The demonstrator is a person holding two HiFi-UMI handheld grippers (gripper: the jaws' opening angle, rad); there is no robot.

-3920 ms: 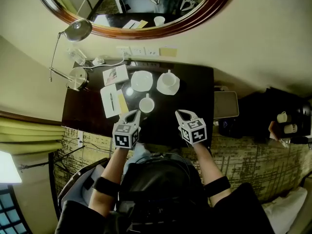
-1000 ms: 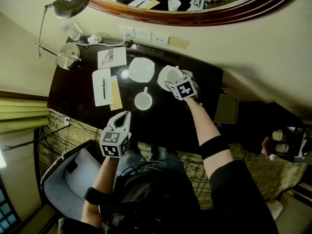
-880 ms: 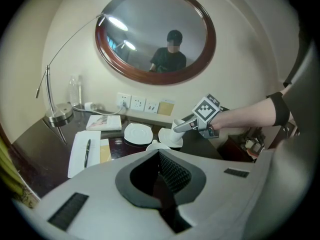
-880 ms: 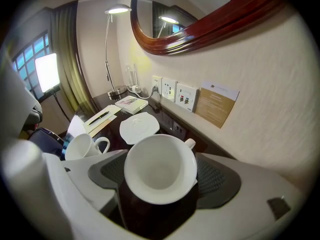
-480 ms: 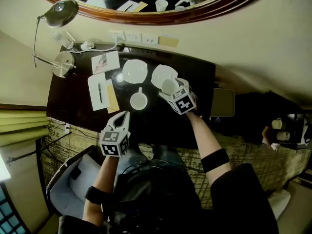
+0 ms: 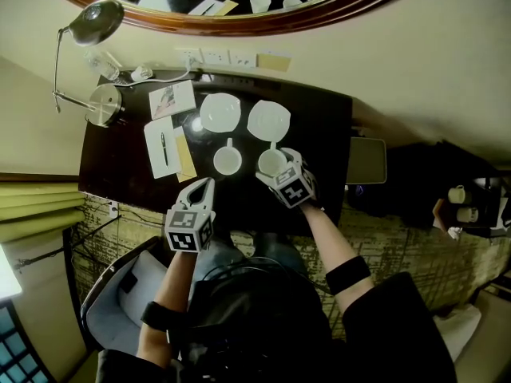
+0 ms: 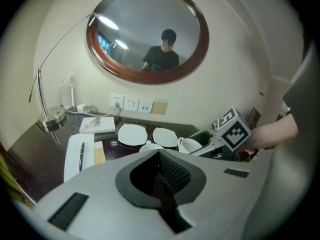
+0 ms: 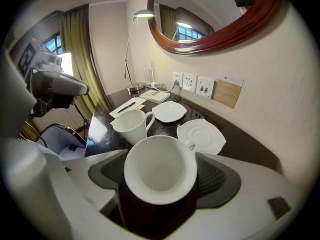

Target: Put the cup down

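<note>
My right gripper (image 6: 274,168) is shut on a white cup (image 6: 271,161), with wide-set jaws gripping its sides. In the right gripper view the cup (image 8: 160,169) fills the space between the pads, its mouth tipped toward the camera. It hangs over the dark table (image 6: 319,182), on the near side of the empty right saucer (image 6: 269,120). I cannot tell whether it touches the tabletop. A second white cup (image 6: 227,161) stands just left of it, in front of the left saucer (image 6: 220,112). My left gripper (image 6: 204,186) is shut and empty at the table's near edge.
A notepad with a pen (image 6: 164,146), a booklet (image 6: 172,98) and a desk lamp base (image 6: 104,104) occupy the table's left part. Wall sockets (image 6: 214,56) and an oval mirror (image 6: 239,14) are behind. A grey chair (image 6: 120,294) stands near left.
My right gripper has carried the cup off the right saucer toward the near side, level with the other cup. The left gripper has stayed put.
</note>
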